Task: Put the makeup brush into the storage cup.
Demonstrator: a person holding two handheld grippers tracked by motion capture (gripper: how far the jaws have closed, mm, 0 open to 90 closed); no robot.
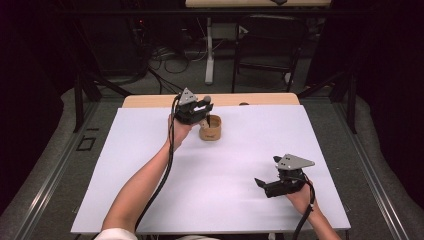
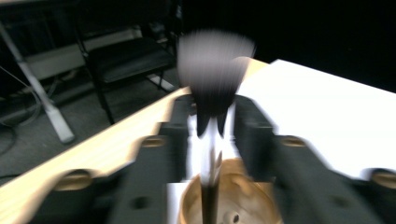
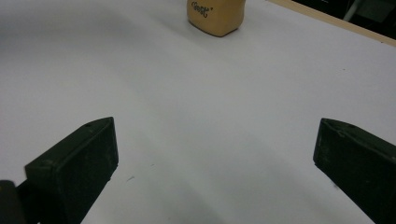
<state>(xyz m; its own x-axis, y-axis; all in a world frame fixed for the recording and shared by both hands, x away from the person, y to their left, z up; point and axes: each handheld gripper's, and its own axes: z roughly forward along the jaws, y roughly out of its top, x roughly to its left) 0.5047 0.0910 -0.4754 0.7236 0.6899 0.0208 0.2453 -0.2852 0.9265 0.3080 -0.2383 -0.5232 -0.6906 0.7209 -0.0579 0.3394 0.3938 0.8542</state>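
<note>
Brush [image 2: 212, 88] stands in tan cup [image 1: 210, 128] on white table [image 1: 225, 200]; left tool [image 1: 196, 111] slack around it, right tool [image 1: 270, 183] wide.

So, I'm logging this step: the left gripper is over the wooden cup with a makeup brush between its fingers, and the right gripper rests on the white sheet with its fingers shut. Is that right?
Not quite. The right gripper has its fingers wide apart with nothing between them, as the right gripper view shows. The rest stands: the left gripper is over the wooden cup, with the makeup brush between its fingers, and the right gripper rests on the white sheet.
</note>
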